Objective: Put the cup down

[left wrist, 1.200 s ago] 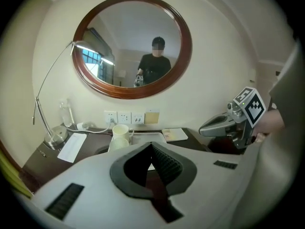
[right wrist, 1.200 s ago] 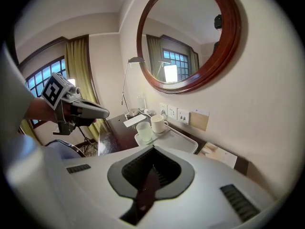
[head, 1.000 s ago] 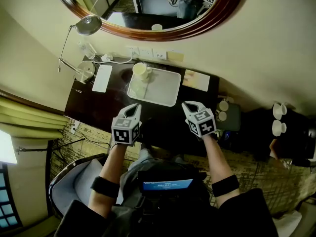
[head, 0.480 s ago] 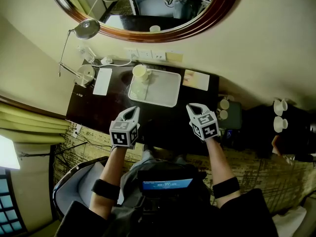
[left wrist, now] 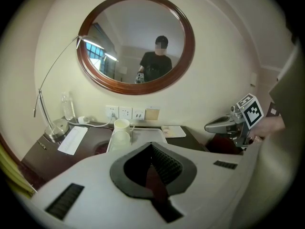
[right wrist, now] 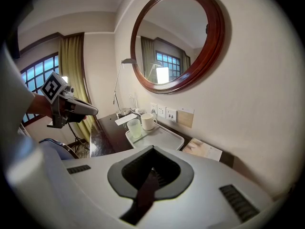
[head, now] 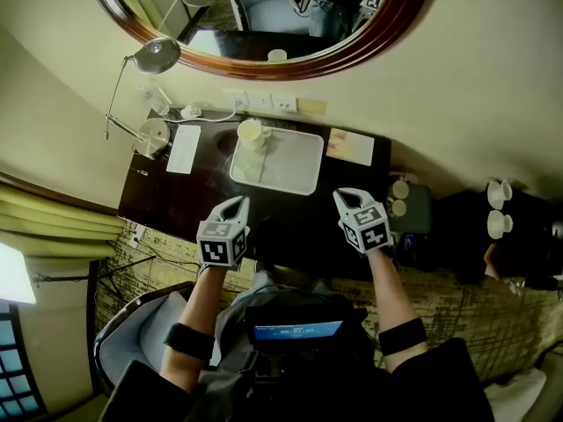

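The room is evenly and warmly lit, soft on the cream wall point(head: 457, 104), with no hard shadows. Daylight enters through the window point(right wrist: 31, 75) at nine o'clock of my right gripper view. The mirror point(right wrist: 176, 37) throws back a bright pane. In the head view a patch at nine o'clock is blown out white. The dark table point(head: 176, 196) swallows detail and shows only a faint sheen. Both gripper views bulge like a fisheye, with black corners. My jaws at six o'clock look soft.
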`<state>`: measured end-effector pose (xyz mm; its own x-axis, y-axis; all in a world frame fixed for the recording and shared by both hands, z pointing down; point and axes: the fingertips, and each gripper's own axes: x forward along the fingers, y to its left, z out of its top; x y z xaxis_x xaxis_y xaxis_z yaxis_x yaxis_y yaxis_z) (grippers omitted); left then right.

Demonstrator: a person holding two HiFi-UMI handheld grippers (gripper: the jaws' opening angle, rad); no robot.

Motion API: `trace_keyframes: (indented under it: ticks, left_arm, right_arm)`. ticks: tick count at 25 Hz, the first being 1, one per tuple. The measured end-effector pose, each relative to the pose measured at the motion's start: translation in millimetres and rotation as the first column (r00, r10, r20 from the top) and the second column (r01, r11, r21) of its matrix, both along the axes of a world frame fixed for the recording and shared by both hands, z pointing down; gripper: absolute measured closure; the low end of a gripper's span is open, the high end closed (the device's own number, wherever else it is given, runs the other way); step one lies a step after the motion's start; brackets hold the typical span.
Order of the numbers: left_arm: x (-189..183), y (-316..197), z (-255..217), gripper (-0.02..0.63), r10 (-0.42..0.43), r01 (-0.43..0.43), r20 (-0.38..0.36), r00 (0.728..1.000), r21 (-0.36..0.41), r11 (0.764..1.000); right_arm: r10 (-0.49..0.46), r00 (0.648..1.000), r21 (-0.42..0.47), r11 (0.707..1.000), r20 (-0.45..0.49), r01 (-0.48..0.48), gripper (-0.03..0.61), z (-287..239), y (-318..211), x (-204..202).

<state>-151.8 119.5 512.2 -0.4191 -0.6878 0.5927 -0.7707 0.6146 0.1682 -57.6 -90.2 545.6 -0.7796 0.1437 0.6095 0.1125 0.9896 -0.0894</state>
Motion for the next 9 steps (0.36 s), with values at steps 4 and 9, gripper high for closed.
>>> trace_keyframes:
  ticks: [4,9]
  left_arm:
    - [-0.5,-1.4,-1.1,0.614,-0.001,0.001,0.001,1.0,0.007,1.0]
    - [2.7,-1.1,1.9,0.614,0.001,-0.001,-0.02,1.0,-0.008,1.0]
  right_arm:
    - [0.003,1.0,-0.006,1.0,-0.007,-0.003,0.577,-1.1,-0.2,1.8]
    - [0.003,1.0,-0.014,1.0,-0.009,-0.003,0.577,-5.1,1.4,1.6]
